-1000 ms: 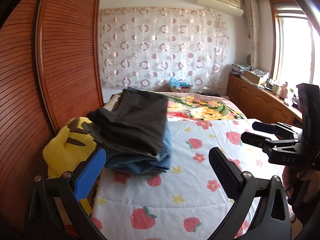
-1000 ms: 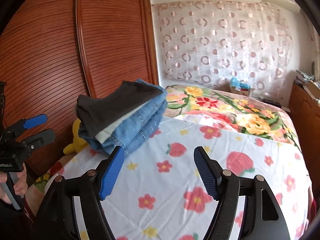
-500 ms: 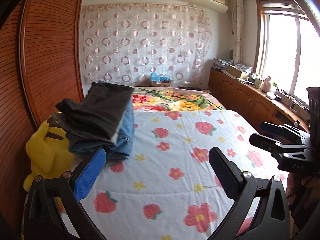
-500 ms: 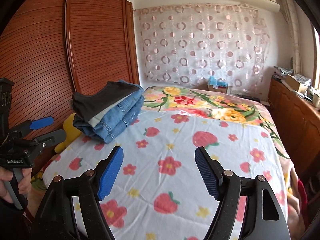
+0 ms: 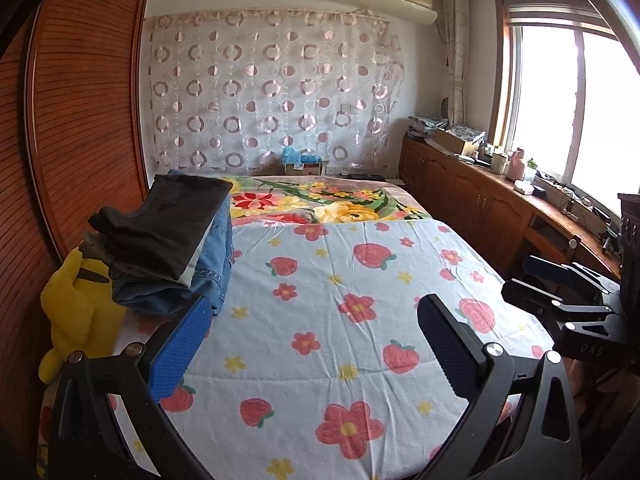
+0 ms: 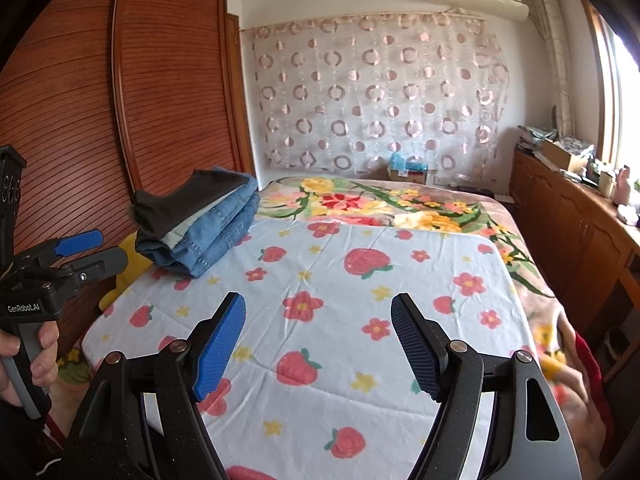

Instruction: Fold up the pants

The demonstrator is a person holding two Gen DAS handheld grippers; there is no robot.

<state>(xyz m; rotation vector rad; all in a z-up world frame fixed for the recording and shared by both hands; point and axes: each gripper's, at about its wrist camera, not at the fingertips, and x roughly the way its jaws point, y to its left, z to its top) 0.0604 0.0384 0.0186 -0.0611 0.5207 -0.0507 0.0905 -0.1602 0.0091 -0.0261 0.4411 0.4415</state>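
Bed: a wide bed is carrying a pale blue strawberry-and-flower printed quilt, lying over a floral blanket.
Stack: folded blue denim and dark grey pants are sitting on the quilt's far left corner.
Toy: a yellow plush toy is resting beside the stack.

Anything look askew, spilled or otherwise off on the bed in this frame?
Mostly tidy. The stack of folded pants sits at the bed's left edge, tilted, its near end overhanging a yellow plush toy wedged against the wardrobe. Left gripper and right gripper are open and empty.
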